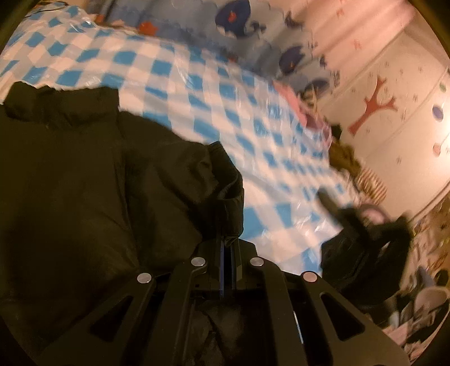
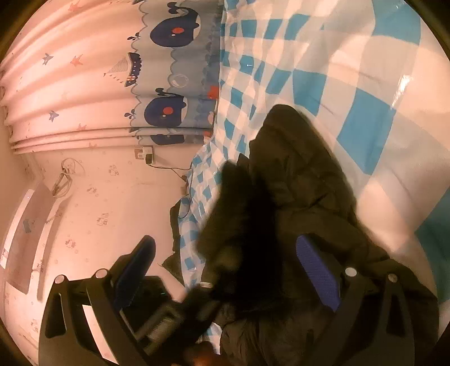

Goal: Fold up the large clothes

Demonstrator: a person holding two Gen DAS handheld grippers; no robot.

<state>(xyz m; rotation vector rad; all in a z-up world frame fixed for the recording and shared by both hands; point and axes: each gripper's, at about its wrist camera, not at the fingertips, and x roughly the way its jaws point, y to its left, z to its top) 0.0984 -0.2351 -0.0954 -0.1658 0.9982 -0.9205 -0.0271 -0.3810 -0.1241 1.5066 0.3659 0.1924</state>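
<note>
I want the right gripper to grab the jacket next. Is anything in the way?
Yes: the left gripper cuts across in front of the open right gripper, blurred, shut on a fold of the black jacket.

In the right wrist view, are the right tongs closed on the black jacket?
No: the right tongs stand wide open, blue pads far apart, with the black jacket lying between and ahead of them.

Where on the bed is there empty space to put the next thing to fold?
The checkered sheet lies bare between the black jacket and the whale curtain, and on toward the pink thing at its far edge. It is crowded near you: the jacket fills that part, the left gripper pinches its fabric, and the right gripper stands open beside it.
</note>
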